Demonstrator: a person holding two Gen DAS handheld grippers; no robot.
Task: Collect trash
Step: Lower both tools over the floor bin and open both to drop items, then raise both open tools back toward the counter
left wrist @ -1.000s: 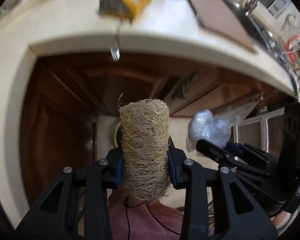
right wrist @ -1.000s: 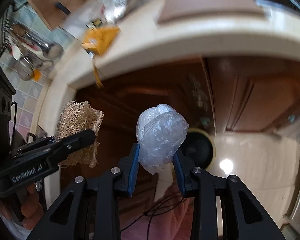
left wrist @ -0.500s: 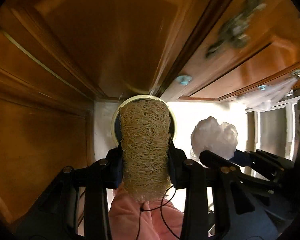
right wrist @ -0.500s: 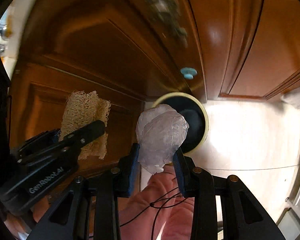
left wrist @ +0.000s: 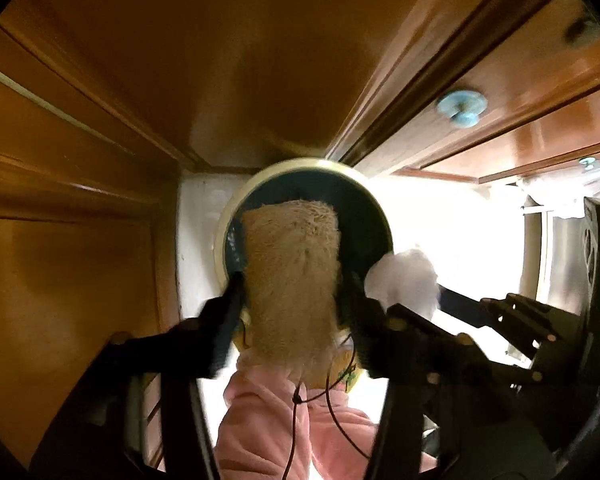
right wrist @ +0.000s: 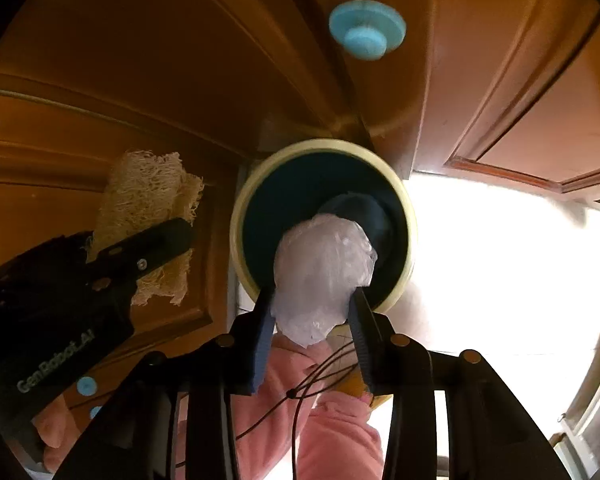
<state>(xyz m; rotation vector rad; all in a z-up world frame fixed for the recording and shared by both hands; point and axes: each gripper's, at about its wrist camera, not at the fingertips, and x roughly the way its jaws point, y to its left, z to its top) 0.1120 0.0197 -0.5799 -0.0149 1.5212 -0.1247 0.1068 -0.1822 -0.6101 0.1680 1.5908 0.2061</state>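
At frame centre, the left gripper (left wrist: 296, 292) has just spread its jaws, freeing the loofah sponge (left wrist: 294, 280) over the trash bin (left wrist: 224, 236). The right gripper (right wrist: 312, 312), jaws just easing apart, barely pinches the crumpled plastic wrap (right wrist: 320, 276) over the same rim. Both drops look nearly finished.

Both claws dropped from surface height down past the cabinet doors. Trash bin (left wrist: 374, 216) now directly beyond left claw (left wrist: 296, 292) and right claw (right wrist: 312, 304). Left jaws just opened, gap beside loofah (left wrist: 294, 276). Right jaws just eased wider around plastic wad (right wrist: 324, 272).
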